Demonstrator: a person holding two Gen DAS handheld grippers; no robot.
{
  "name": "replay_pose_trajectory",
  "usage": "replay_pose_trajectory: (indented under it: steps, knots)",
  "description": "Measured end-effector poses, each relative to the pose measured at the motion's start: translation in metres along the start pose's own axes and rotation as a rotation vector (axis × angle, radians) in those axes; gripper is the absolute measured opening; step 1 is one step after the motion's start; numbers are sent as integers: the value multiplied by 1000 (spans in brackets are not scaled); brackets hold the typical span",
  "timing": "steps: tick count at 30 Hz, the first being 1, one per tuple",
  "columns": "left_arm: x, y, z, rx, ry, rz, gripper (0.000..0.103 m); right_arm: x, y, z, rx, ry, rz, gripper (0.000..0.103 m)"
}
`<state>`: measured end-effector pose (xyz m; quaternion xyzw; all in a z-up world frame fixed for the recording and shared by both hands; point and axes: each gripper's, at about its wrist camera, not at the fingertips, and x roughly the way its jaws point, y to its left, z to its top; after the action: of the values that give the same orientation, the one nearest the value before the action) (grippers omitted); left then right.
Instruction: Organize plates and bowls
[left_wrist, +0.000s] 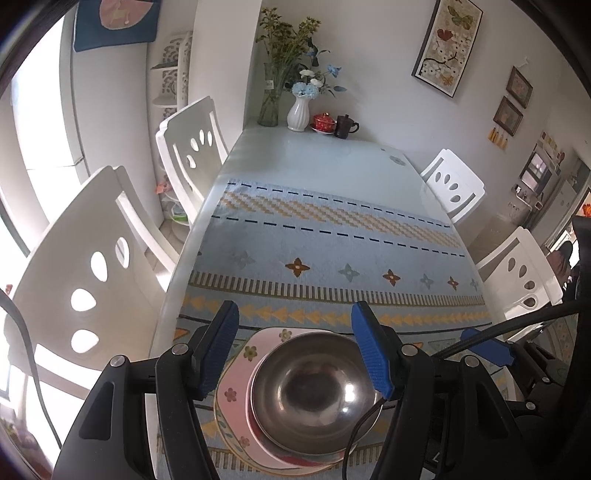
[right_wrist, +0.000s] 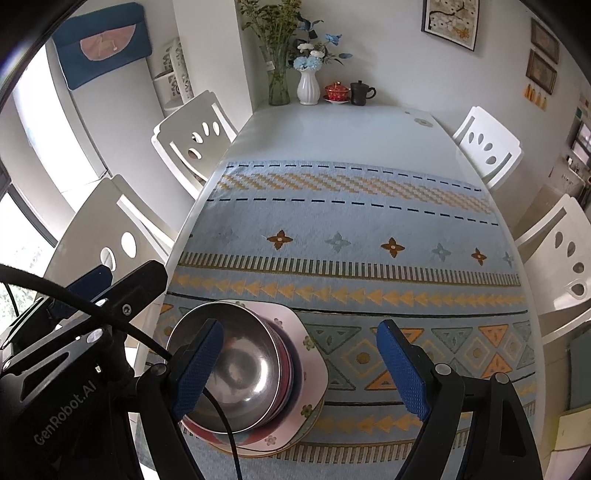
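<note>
A steel bowl (left_wrist: 316, 387) sits nested in a pink bowl (left_wrist: 255, 417) on a stack of pink flowered plates (left_wrist: 236, 373) at the near left of the table. My left gripper (left_wrist: 295, 349) is open above the stack, its blue fingers on either side of the bowl, holding nothing. In the right wrist view the steel bowl (right_wrist: 243, 365) and plates (right_wrist: 310, 365) lie at the lower left. My right gripper (right_wrist: 299, 367) is open and empty, just right of the stack. The left gripper (right_wrist: 88, 288) shows at the far left there.
A patterned blue cloth (right_wrist: 351, 229) covers the white table (right_wrist: 332, 129). Two vases (right_wrist: 308, 86), a red lidded cup (right_wrist: 337, 91) and a dark mug (right_wrist: 360, 92) stand at the far end. White chairs (right_wrist: 195, 136) flank both sides. A black cable (right_wrist: 221, 417) crosses the bowl.
</note>
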<state>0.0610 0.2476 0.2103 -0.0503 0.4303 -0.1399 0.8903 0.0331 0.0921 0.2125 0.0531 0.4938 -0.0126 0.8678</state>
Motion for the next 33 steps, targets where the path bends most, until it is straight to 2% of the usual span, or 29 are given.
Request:
replay_pose_trajectory:
  steps: [24, 28, 33]
  knots:
    - [-12, -3, -10, 15, -16, 19, 63, -9, 4, -11, -6, -9, -4, 84]
    - [-14, -3, -10, 30, -25, 48, 71, -11, 5, -13, -6, -13, -8, 84]
    - [-13, -3, -8, 71, -18, 99, 73, -11, 4, -15, -7, -10, -6, 84]
